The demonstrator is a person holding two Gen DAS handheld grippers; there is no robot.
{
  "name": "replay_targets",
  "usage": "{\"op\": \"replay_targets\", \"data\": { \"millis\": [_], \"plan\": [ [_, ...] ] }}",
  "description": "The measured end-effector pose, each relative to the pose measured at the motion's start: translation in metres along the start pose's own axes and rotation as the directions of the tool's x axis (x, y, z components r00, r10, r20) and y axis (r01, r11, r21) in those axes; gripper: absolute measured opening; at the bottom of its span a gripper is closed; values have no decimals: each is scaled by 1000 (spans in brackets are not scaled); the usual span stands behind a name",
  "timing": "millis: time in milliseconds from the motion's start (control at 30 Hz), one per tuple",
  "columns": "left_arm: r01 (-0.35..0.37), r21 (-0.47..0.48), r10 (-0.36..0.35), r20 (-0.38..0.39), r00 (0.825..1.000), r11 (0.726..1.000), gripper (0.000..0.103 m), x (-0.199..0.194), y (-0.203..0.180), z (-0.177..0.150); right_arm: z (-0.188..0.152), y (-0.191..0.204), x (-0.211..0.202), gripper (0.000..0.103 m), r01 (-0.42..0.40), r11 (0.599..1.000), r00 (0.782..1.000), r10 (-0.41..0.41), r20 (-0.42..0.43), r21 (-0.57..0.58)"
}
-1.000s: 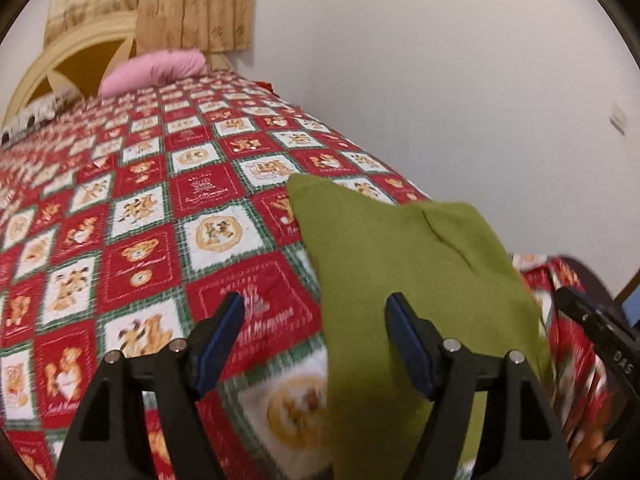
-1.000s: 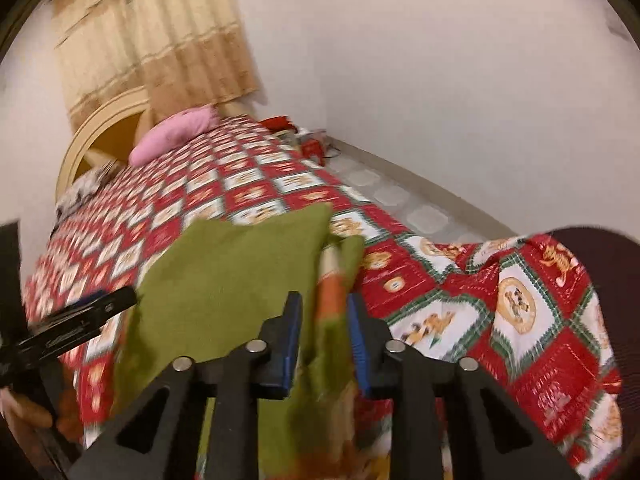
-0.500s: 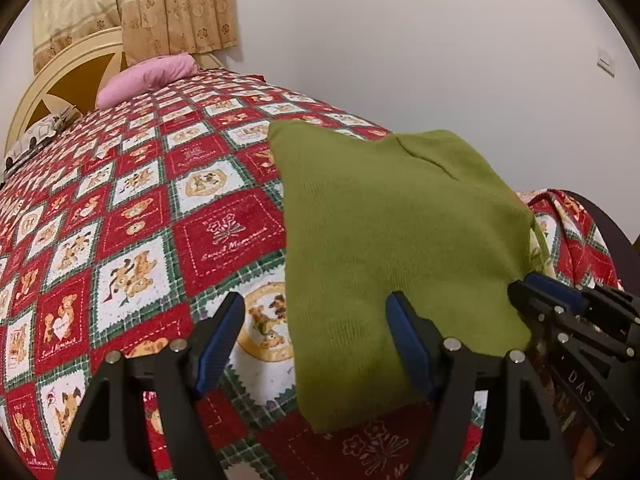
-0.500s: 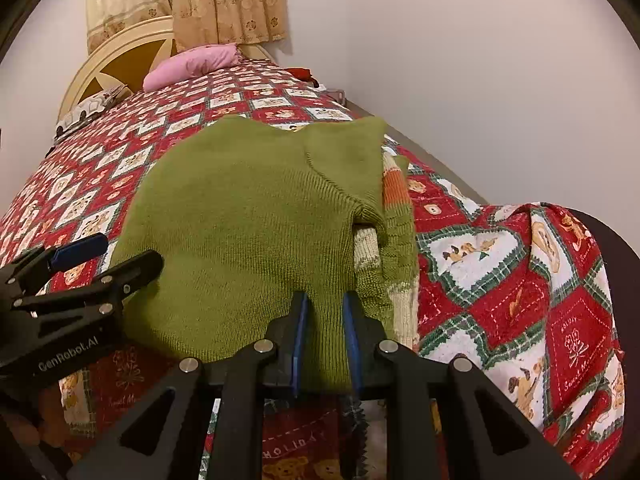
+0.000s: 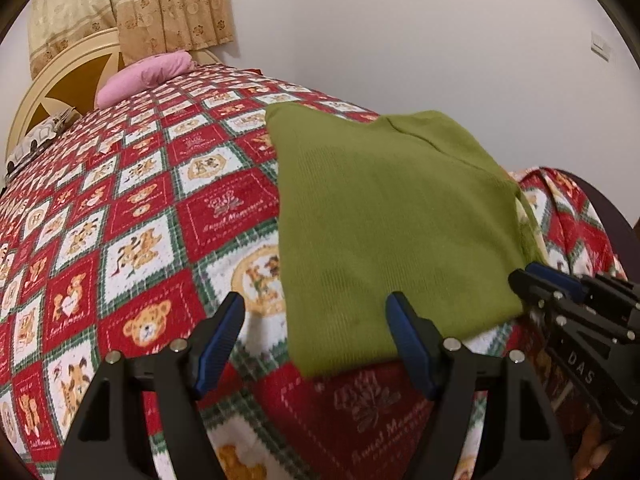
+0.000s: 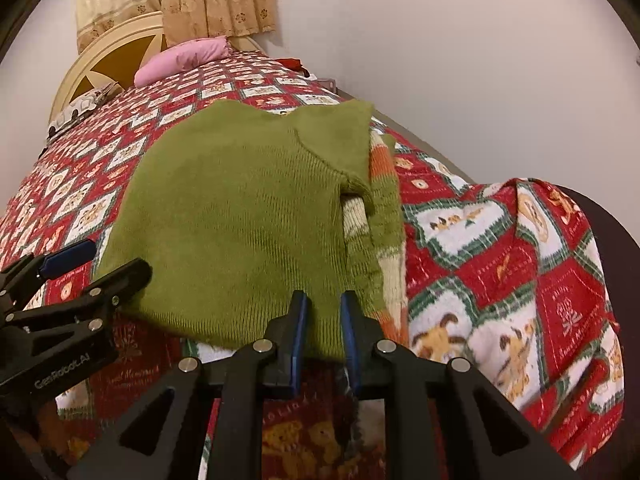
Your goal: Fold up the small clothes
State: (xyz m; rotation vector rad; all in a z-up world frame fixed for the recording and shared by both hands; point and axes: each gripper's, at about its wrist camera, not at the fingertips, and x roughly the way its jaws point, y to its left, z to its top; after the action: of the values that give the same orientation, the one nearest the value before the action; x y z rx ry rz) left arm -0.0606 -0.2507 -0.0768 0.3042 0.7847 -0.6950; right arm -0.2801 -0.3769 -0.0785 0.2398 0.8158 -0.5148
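Green sweater (image 6: 240,216) flat on quilt (image 5: 132,216); right claw (image 6: 322,332) pinches near hem; left claw (image 5: 316,344) spread, beside hem.

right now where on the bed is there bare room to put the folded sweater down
Free: the wide quilt stretch left of the green sweater, running up to the pink pillow. Crowded: the near right corner, where the right gripper sits at the sweater's hem and the quilt drops off the edge.

Black left gripper (image 6: 60,276) side: "GenRobot.AI", white print
Black right gripper (image 5: 560,292) side: "DAS", white print
Red patchwork bear-print quilt (image 5: 224,216) square: cursive wording, illegible
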Motion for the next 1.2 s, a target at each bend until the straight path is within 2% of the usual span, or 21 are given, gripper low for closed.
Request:
{"op": "replay_targets", "data": {
  "millis": [167,300,333,467,567,767,867,967,1033,1200],
  "plan": [
    [6,10,-6,-5,1000,1000,76,-9,-2,-16,-14,-1,-7,17,5,1000,1000,-4,-27,24],
    [2,41,0,-42,999,999,70,-7,-7,-32,-28,-1,-9,17,17,999,1000,-17,-22,38],
    [-7,52,8,-18,1000,999,70,-11,-9,-37,-28,-1,-8,17,18,999,1000,-17,-23,45],
    [-7,59,9,-24,1000,998,70,-17,-8,-41,-27,-2,-9,19,22,997,999,-20,-29,76],
    [-6,51,7,-32,999,999,69,-19,-5,-44,-30,1,-14,19,34,997,998,-30,-47,68],
    [-7,67,11,-58,998,998,70,-25,-8,-52,-54,0,-30,20,3,997,994,5,-113,71],
    [-13,78,18,-68,997,997,70,-31,-10,-60,-65,6,-43,21,11,1000,993,-8,-119,26],
    [-22,68,27,-68,997,997,72,-38,-7,-69,-76,12,-59,31,3,1000,993,-4,-120,-5],
    [-36,66,40,-60,997,997,72,-45,-4,-73,-82,15,-66,44,-15,1000,990,14,-140,-4],
    [-32,69,38,-90,995,997,74,-59,-2,-87,-92,20,-78,45,-40,999,984,40,-171,8]
  ]
}}
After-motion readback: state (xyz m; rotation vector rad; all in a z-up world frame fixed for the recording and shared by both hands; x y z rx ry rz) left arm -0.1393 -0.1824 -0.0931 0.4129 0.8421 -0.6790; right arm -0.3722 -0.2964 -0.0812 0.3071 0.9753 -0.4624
